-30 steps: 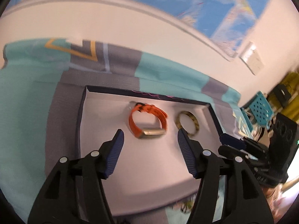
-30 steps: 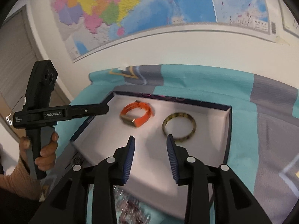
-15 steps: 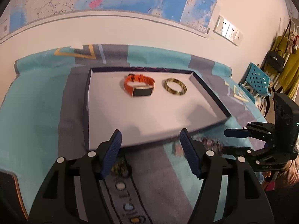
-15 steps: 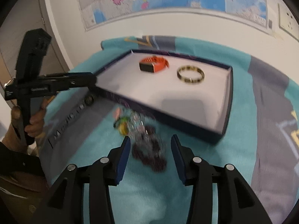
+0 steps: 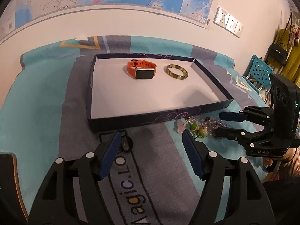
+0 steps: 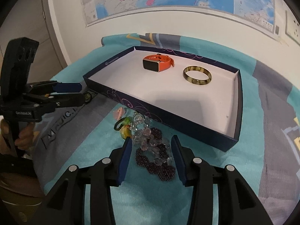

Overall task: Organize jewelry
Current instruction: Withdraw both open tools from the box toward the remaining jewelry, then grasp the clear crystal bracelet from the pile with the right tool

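Since a second ago, pulled back from over the tray [image 5: 90,86] to the cloth in front; left wrist view: left gripper [image 5: 150,140] opening, holding nothing, small dark ring [image 5: 124,143] by its left finger, orange watch [image 5: 141,71] and bangle [image 5: 177,72] lying in the tray. Right wrist view: right gripper [image 6: 151,146] part open, gripping nothing, straddling the bead bracelets [image 6: 155,155], heap running away toward the tray wall, nearer this hand.
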The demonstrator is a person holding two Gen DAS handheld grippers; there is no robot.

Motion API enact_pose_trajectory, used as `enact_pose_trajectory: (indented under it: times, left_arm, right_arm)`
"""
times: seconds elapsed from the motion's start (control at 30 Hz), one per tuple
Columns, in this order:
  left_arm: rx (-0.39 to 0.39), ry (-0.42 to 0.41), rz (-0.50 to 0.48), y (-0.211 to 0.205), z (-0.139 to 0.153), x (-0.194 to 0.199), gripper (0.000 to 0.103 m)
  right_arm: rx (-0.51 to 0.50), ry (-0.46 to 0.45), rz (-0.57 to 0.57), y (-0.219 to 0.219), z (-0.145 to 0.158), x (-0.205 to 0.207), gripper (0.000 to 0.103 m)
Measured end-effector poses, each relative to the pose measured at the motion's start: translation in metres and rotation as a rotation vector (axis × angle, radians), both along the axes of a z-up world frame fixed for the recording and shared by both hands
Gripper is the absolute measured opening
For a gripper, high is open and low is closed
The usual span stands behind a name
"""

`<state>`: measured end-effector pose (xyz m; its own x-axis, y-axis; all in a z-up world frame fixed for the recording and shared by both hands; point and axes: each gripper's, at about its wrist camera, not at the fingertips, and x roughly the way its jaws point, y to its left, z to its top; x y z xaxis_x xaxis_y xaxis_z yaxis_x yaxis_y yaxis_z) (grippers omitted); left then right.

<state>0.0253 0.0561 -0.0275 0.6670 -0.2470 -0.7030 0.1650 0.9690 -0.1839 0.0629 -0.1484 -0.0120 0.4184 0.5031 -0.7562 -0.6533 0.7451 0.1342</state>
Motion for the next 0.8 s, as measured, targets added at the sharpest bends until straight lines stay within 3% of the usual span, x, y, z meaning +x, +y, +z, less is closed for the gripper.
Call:
enact_pose_trajectory:
  times: [0.1, 0.2, 0.33, 0.37, 0.4, 0.67, 0.8]
  left_arm:
    - [0.0, 0.005, 0.009, 0.004, -0.001, -0.002, 0.068]
    - [-0.001, 0.009, 0.016, 0.007, -0.002, -0.003, 0.068]
    - [0.004, 0.012, 0.009, 0.005, -0.003, -0.005, 0.068]
    - [0.008, 0.011, 0.004, 0.004, -0.003, -0.005, 0.068]
    - [0.012, 0.01, 0.0, 0.003, -0.003, -0.005, 0.068]
    - [0.017, 0.002, -0.049, -0.012, -0.003, -0.006, 0.068]
    - [0.059, 0.004, -0.108, -0.033, -0.004, -0.001, 0.068]
  right_arm:
    - [-0.024, -0.017, 0.009, 0.003, 0.0, -0.002, 0.039]
    - [-0.031, 0.003, 0.025, 0.004, -0.002, -0.002, 0.02]
    - [-0.036, 0.009, 0.03, 0.005, -0.003, -0.004, 0.019]
    - [-0.03, 0.009, 0.029, 0.004, -0.002, -0.005, 0.01]
    - [-0.016, 0.014, 0.03, 0.003, 0.0, -0.004, 0.008]
    - [0.057, 0.041, 0.013, -0.007, 0.009, -0.004, 0.008]
    - [0.12, 0.047, -0.003, -0.016, 0.02, -0.002, 0.008]
